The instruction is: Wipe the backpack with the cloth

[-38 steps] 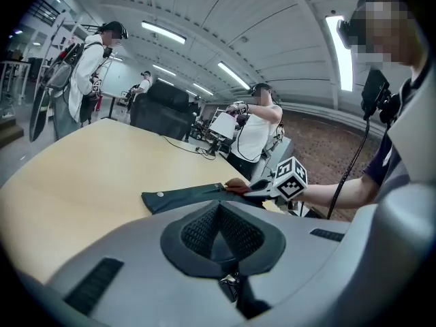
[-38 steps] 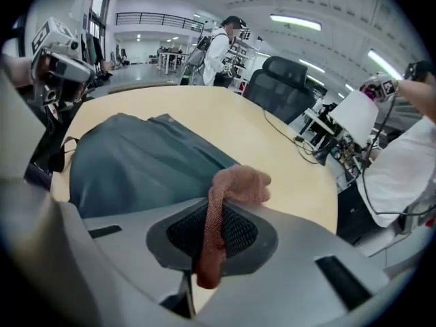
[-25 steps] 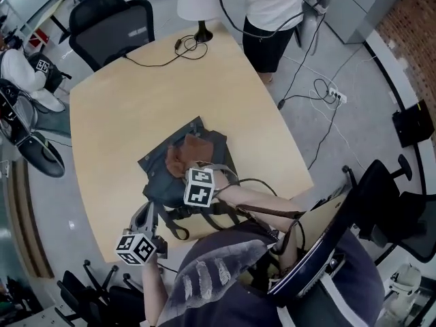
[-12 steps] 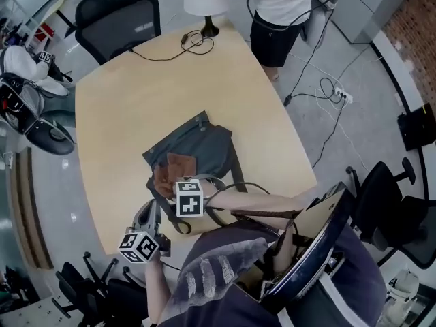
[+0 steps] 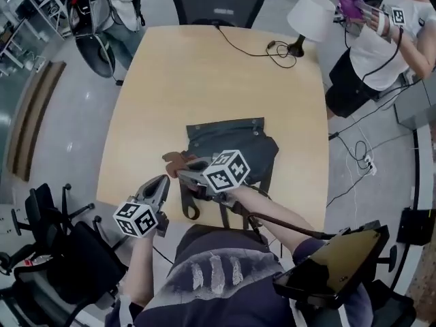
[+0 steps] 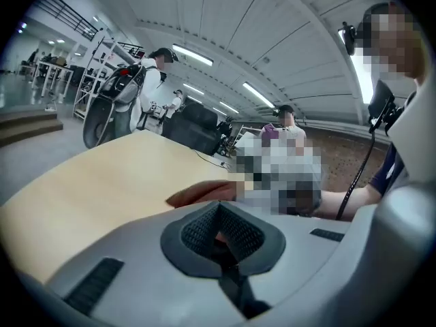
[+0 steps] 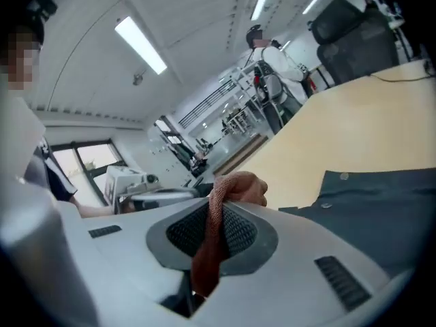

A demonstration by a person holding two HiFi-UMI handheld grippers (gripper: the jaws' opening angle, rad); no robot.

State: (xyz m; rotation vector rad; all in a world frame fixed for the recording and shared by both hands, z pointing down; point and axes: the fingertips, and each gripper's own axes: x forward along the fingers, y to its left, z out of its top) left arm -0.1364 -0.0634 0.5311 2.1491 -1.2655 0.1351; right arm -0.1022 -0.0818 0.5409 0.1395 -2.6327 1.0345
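Observation:
A dark grey backpack (image 5: 235,142) lies flat on the wooden table (image 5: 170,73), near its front edge. My right gripper (image 5: 185,172) is shut on a brown cloth (image 5: 174,160) at the backpack's left edge. In the right gripper view the cloth (image 7: 231,186) hangs down between the pads, with the backpack (image 7: 381,196) to the right. My left gripper (image 5: 162,182) hovers just left of the cloth over the table's front edge. Its jaws are shut with nothing held. The cloth (image 6: 201,193) shows just beyond the left gripper (image 6: 219,213).
A white lamp (image 5: 310,16) and a black cable (image 5: 255,46) sit at the table's far side. An office chair (image 5: 218,2) stands behind the table and another chair (image 5: 61,251) at the near left. A person (image 5: 378,46) stands at the far right.
The right gripper has dragged the cloth from the backpack's middle to its left edge, close to the left gripper. The head view has swung round; the left gripper stays shut.

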